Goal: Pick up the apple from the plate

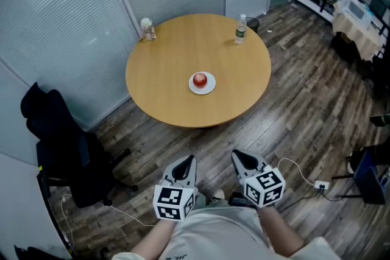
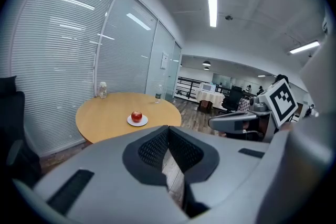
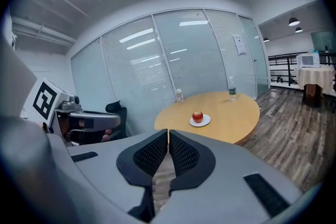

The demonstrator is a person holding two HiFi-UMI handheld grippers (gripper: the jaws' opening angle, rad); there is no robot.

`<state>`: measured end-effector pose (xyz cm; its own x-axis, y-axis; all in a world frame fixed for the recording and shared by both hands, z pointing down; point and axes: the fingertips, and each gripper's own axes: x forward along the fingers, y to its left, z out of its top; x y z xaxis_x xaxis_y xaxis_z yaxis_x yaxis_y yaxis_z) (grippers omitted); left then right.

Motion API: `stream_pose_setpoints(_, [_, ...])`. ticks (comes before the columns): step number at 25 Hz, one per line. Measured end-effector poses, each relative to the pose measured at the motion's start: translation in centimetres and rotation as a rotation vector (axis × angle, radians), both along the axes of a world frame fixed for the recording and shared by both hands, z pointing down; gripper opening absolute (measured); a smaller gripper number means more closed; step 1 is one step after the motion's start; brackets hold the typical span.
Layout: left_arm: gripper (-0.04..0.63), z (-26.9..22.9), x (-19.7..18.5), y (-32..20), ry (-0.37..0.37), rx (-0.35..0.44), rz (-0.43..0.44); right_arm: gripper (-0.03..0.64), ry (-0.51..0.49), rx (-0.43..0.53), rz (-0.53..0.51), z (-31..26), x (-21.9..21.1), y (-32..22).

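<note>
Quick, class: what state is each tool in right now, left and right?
Left tool: closed, holding nothing.
Right tool: closed, holding nothing.

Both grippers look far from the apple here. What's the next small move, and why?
Probably step toward the table, carrying the right gripper forward at the apple. The apple sits on its plate near the table's middle, while it and the left gripper are both shut, empty, and over the floor short of the table's edge.

Grey left gripper (image 1: 191, 158), right gripper (image 1: 234, 154), black-meshed fingers (image 2: 152, 147), seemingly pale shirt (image 1: 213, 231)
</note>
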<state>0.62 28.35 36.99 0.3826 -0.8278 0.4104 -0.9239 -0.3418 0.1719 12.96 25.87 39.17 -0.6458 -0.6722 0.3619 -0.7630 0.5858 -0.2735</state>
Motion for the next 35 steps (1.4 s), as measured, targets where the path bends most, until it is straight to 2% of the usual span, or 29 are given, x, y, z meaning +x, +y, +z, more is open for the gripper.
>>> stream_pose_setpoints(9, [0.003,1.3,-0.9,-5.7,0.024,-0.007,-0.001,0.032,0.011,-0.024,0.01,1.6,-0.3,-4.2])
stream_pose_setpoints(13, [0.003,2.3,-1.7,-10.0,0.038,-0.027,0.023,0.032,0.025,-0.036,0.045,2.0,-0.6,-8.0])
stream_pose_setpoints(19, [0.003,1.9,-3.9,-18.2,0.038,-0.004,0.07,0.032,0.026,-0.028,0.121,1.8,-1.9,-16.5])
stream_pose_setpoints(25, [0.003,1.8,-8.0,-25.3,-0.052,0.038,0.107,0.032,0.032,-0.005,0.144,0.7,-5.6,-23.5])
stream_pose_setpoints(28, [0.003,1.5,-9.3,-27.9,-0.008,0.025,0.118,0.032,0.022,0.001,0.177,0.4,-6.5,-25.9])
stream_pose_setpoints(35, [0.003,1.9,-9.4,-30.6,0.019,0.004,0.135,0.032,0.039,-0.027,0.196,1.0,-6.8,-28.2])
